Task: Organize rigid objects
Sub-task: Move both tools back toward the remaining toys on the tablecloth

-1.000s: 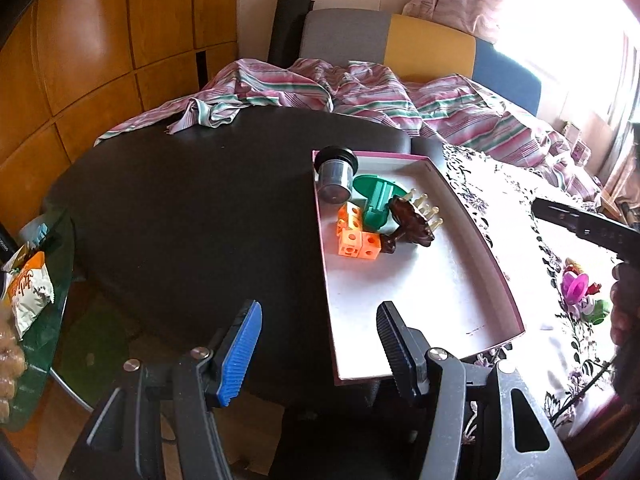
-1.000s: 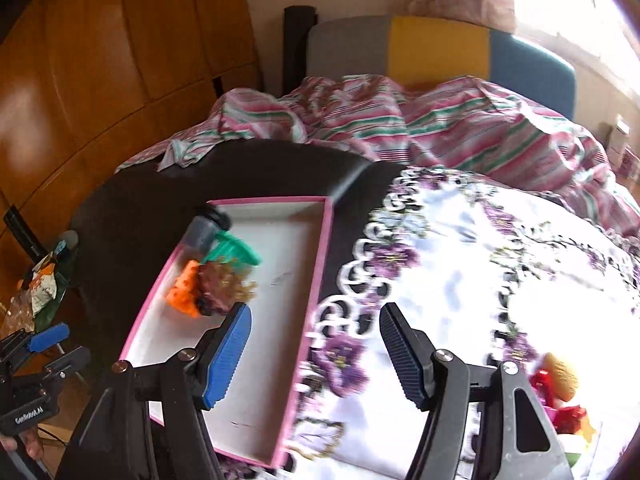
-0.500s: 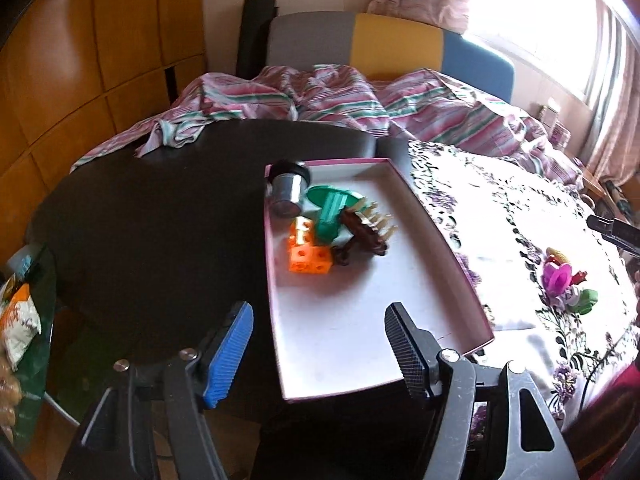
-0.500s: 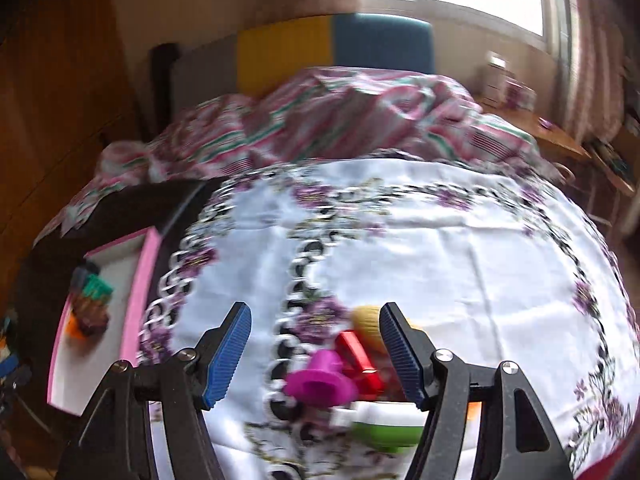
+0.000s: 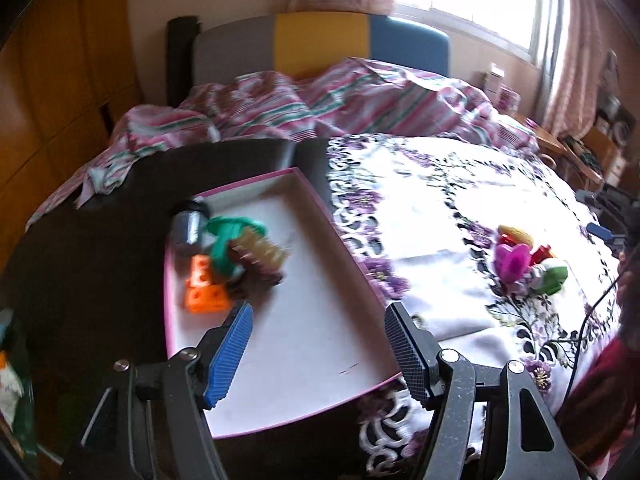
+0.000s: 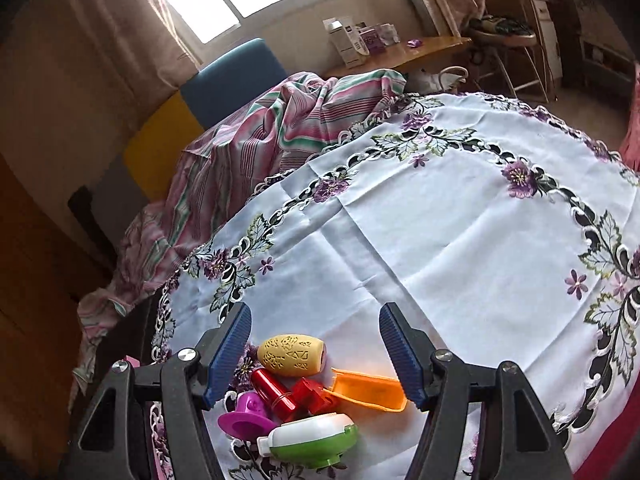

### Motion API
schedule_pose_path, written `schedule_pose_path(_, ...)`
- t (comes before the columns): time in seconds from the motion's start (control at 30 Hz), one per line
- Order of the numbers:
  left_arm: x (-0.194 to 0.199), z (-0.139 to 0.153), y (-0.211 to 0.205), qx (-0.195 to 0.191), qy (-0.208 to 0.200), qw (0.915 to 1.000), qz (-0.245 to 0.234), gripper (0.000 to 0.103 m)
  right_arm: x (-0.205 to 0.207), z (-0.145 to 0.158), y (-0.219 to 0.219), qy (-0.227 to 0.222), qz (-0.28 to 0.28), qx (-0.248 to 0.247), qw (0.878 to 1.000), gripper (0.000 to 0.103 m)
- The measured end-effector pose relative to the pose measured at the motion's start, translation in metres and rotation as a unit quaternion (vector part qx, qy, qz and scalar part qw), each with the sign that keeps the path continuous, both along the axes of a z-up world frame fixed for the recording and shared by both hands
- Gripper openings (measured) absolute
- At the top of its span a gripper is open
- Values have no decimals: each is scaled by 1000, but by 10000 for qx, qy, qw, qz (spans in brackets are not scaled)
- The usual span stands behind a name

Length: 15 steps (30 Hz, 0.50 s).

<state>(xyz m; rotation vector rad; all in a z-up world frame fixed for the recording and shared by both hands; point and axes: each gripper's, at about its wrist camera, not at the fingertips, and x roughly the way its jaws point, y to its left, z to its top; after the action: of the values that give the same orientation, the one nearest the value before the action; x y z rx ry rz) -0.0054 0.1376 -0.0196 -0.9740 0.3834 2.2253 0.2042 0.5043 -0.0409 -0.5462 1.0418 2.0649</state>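
A pink-rimmed white tray (image 5: 320, 208) lies on the dark table. In it are a grey cylinder (image 5: 188, 226), a green plastic piece (image 5: 228, 240), a brown hair claw (image 5: 260, 260) and orange blocks (image 5: 204, 292). My left gripper (image 5: 318, 354) is open and empty above the tray's near end. My right gripper (image 6: 316, 354) is open and empty just above a heap on the tablecloth: a yellow carved egg shape (image 6: 290, 356), a red tube (image 6: 274, 394), a magenta piece (image 6: 246, 418), an orange scoop (image 6: 370, 394) and a white-and-green container (image 6: 312, 436). The heap also shows in the left wrist view (image 5: 524, 256).
A white floral tablecloth (image 6: 440, 232) covers the right part of the table. A striped pink sheet (image 5: 320, 100) lies heaped behind, before a grey, yellow and blue headboard (image 5: 320, 44). A wooden desk with boxes (image 6: 400, 52) stands at the back right.
My right gripper has swung from the tray rightward to hover over the heap of toys. My left view has turned right and shifted toward the tray's near end. Both stay open.
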Motion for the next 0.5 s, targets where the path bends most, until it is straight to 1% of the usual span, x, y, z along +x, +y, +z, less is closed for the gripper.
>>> schedule_pose_path(0.03,3,0,7,-10,51,10000,-69,69,1,0,0,41,-18,-34,10000,68)
schedule_pose_path(0.1,6,-1,19,-22,27,9998,-205,69,1,-1,1,76,-10,-70,9999,68)
schedule_pose_path(0.23,5,-7,42,-2,-284,9989,-377,69,1,-2,2,69,4,-77,9999,68)
schedule_pose_path(0.33,11,-9,60,-33,-336,9981,-525,69,2,-3,3,83,-12,-147,9999,68)
schedule_pose_path(0.5,21,-16,91,-65,-492,9940,-970,69,3,-5,4,106,-32,-213,9997,68)
